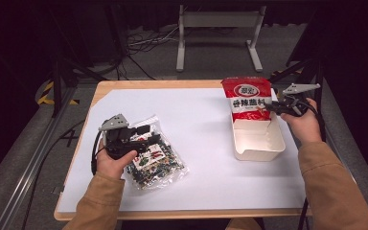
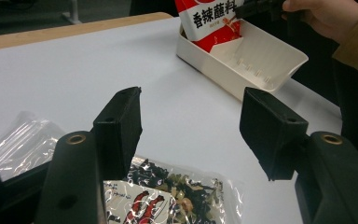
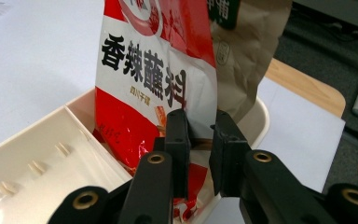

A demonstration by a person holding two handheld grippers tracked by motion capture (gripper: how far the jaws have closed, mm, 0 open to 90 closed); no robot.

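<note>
A red and white seasoning packet stands upright at the far end of a white tray. My right gripper is shut on the packet's right edge, just above the tray's rim. My left gripper stands open and empty, low over a clear bag of dark dried mix at the table's left. The left gripper view also catches the packet, the tray and the right gripper farther off.
A white sheet covers the wooden table, bare between the bag and the tray. The tray's near compartment has nothing in it. The table's right edge runs close beside the tray. A metal frame and cables lie on the floor beyond.
</note>
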